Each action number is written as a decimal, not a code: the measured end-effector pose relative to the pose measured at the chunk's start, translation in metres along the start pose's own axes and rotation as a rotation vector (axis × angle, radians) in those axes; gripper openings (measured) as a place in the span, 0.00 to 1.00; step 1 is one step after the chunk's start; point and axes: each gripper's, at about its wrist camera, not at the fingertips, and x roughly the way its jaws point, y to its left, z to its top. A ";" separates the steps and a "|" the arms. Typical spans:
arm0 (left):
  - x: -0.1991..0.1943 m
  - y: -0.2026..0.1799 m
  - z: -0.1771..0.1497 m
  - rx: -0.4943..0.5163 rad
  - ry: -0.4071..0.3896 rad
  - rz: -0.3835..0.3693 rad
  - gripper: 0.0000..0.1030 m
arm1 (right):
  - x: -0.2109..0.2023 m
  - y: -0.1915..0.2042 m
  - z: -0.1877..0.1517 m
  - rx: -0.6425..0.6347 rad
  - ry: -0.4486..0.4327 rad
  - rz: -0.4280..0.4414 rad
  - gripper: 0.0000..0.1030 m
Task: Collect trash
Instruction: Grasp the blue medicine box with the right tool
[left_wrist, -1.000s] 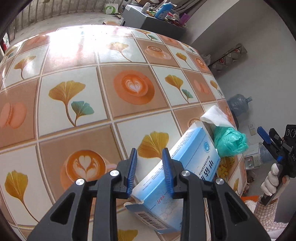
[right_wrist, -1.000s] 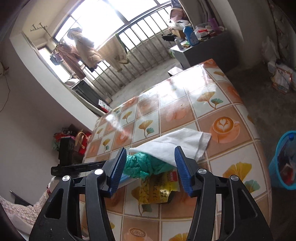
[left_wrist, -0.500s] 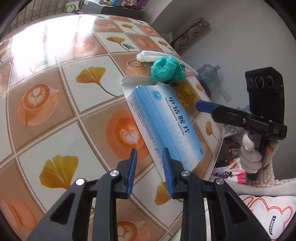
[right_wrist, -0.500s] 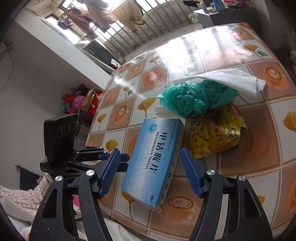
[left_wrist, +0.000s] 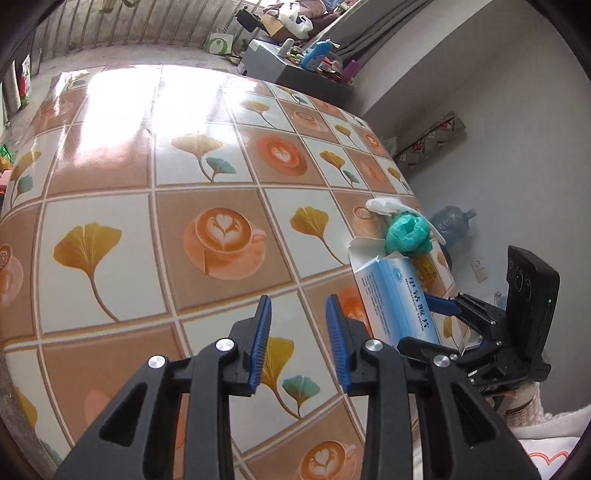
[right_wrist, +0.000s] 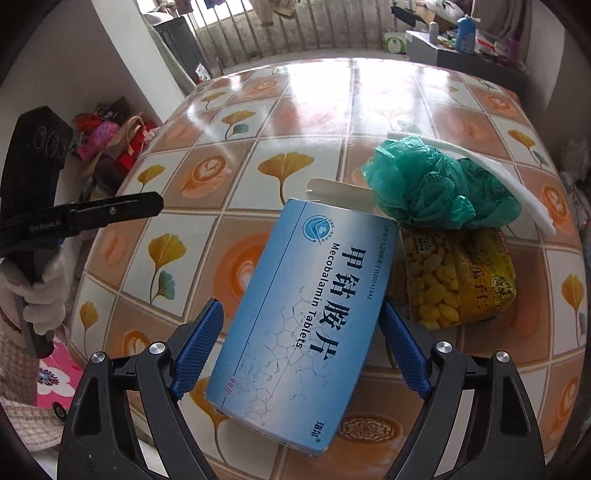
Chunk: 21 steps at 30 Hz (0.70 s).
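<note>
Right gripper (right_wrist: 301, 350) is straddling the blue box (right_wrist: 303, 314), which lies flat on the table (right_wrist: 258, 110) near the edge closest to the person. Jaws are wide and opening. The box sits between the fingers: left pad stands clear of the box's left side, right pad is right at its right edge; can't tell whether it touches. Nothing is gripped.

Left gripper (left_wrist: 298, 343) hangs over bare tablecloth to the left of the box, well apart from it. Jaws stand a narrow gap apart and are opening slightly, with nothing between them. In the right wrist view it shows up at the far left, off the table edge, held by a white-gloved hand (right_wrist: 37, 299).

Rest of the trash, all relative to the box:
- green plastic bag (right_wrist: 432, 184), crumpled, just past the box's far right corner, touching or overlapping the open flap
- yellow snack packet (right_wrist: 461, 277), right beside the box's right long side, partly under the green bag
- white tissue (right_wrist: 517, 184), beyond the bag, running along its far right side; one end pokes out behind it

The box's far flap is open. In the left wrist view the box (left_wrist: 395, 299) lies at the table's right edge, with the right gripper's finger alongside it.
</note>
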 end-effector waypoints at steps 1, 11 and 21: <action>0.000 0.001 0.003 -0.003 -0.013 0.009 0.29 | 0.003 0.003 -0.001 -0.016 0.004 -0.005 0.79; 0.025 -0.014 0.020 -0.012 -0.017 -0.017 0.29 | -0.027 -0.001 -0.030 -0.136 0.010 0.217 0.70; 0.058 -0.094 0.010 0.250 0.028 -0.108 0.30 | -0.101 -0.090 -0.090 0.064 -0.027 0.272 0.70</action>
